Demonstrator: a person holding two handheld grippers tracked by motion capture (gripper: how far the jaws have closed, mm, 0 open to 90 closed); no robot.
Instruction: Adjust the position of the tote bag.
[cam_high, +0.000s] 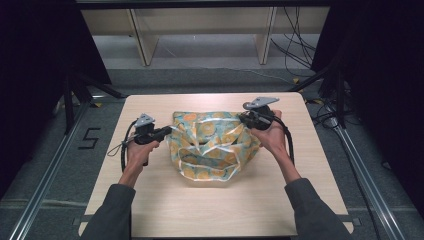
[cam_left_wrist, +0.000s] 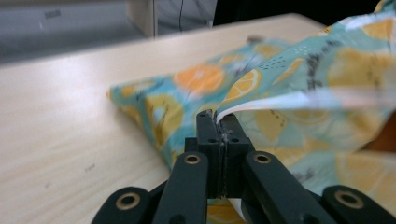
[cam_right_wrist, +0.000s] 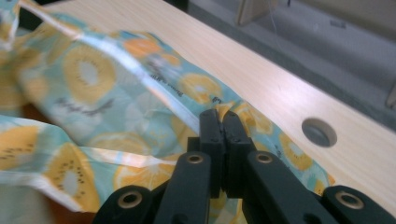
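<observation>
A teal cloth (cam_high: 212, 145) printed with orange and kiwi slices lies crumpled in the middle of the wooden table (cam_high: 200, 205). My left gripper (cam_high: 169, 130) is at its left side. In the left gripper view that gripper (cam_left_wrist: 218, 119) is shut on the cloth's (cam_left_wrist: 280, 70) white-edged hem, which stretches away to the right. My right gripper (cam_high: 243, 119) is at the cloth's far right corner. The right gripper view has that gripper (cam_right_wrist: 219, 116) shut on a fold of the cloth (cam_right_wrist: 93, 79) near the table's edge. The cloth is lifted and pulled between the two grippers.
A round hole (cam_right_wrist: 319, 132) sits in the tabletop close to the right gripper. Beyond the table stand pale wooden legs (cam_high: 145, 45), with cables (cam_high: 295, 50) on the floor. A black "5" mark (cam_high: 89, 138) lies on the floor at the left.
</observation>
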